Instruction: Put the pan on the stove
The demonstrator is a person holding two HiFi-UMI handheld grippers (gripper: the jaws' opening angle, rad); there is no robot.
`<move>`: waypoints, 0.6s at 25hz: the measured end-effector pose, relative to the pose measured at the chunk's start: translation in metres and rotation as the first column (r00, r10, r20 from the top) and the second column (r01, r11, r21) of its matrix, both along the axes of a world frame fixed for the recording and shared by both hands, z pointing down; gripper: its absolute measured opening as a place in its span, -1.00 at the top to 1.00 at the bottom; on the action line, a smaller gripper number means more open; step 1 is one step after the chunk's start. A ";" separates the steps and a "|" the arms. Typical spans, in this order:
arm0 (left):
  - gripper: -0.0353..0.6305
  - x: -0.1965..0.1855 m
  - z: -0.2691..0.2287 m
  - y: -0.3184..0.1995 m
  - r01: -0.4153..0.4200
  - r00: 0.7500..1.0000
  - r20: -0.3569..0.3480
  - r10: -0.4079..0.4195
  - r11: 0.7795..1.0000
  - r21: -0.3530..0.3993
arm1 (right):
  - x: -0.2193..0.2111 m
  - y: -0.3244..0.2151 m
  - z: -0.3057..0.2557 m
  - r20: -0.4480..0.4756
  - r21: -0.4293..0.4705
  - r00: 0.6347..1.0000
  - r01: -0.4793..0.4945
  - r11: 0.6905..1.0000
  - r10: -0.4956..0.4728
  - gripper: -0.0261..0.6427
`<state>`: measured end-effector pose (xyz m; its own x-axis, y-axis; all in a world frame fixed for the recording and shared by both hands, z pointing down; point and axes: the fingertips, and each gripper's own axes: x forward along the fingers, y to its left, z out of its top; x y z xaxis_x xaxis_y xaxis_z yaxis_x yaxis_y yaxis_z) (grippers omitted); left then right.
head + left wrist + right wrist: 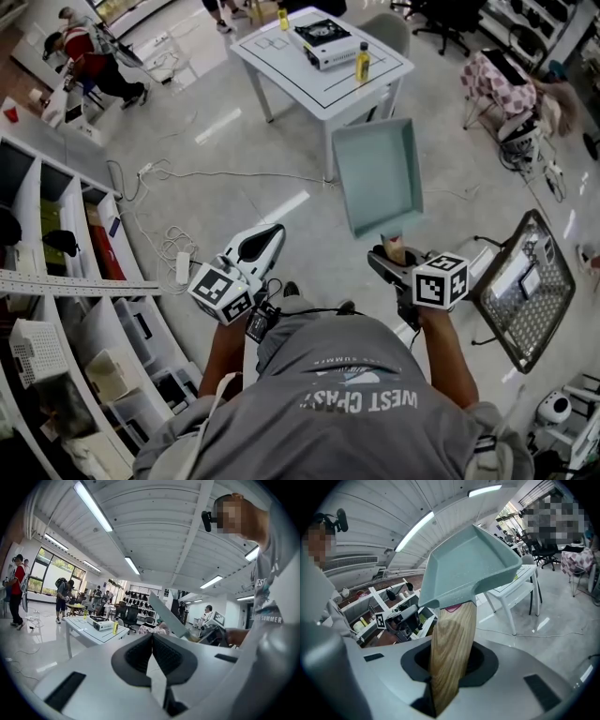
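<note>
A square teal pan [378,176] with a wooden handle [452,648] hangs in the air in front of me. My right gripper [389,251] is shut on that handle, and the pan [471,569] rises tilted above its jaws. My left gripper [272,232] is shut with nothing in it, held to the left of the pan [168,618]. The portable stove [323,37] sits on a white table [281,66] some way ahead across the floor. In the left gripper view the stove [99,623] shows on the table [84,634] at the left.
A yellow bottle [362,62] stands beside the stove and another bottle [282,17] at the table's far edge. White shelving [56,281] runs along my left, with cables [159,234] on the floor. A wire rack [525,281] stands at my right. People and office chairs are beyond.
</note>
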<state>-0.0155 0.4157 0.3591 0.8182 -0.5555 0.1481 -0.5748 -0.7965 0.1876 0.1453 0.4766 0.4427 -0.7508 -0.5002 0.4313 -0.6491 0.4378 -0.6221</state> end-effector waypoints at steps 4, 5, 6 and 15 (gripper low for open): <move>0.89 -0.001 0.008 -0.006 -0.014 1.000 -0.005 0.014 1.000 -0.020 | -0.002 -0.002 0.001 0.000 -0.012 1.000 -0.014 1.000 0.014 0.65; 0.89 0.000 0.007 -0.011 -0.022 1.000 -0.010 0.022 1.000 -0.017 | -0.002 -0.004 0.001 -0.003 -0.014 1.000 -0.021 1.000 0.021 0.65; 0.90 0.000 0.004 -0.015 -0.031 0.999 -0.015 0.031 0.999 -0.011 | -0.003 -0.007 0.000 -0.006 -0.015 1.000 -0.029 0.999 0.029 0.65; 0.90 -0.026 -0.009 -0.064 -0.093 0.995 -0.028 0.094 0.996 0.012 | -0.033 -0.047 -0.014 -0.006 0.003 0.995 -0.095 0.995 0.095 0.65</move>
<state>-0.0416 0.3516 0.3505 0.8704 -0.4780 0.1184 -0.4923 -0.8486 0.1935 0.1123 0.4292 0.4285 -0.6972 -0.5702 0.4344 -0.6915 0.3755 -0.6171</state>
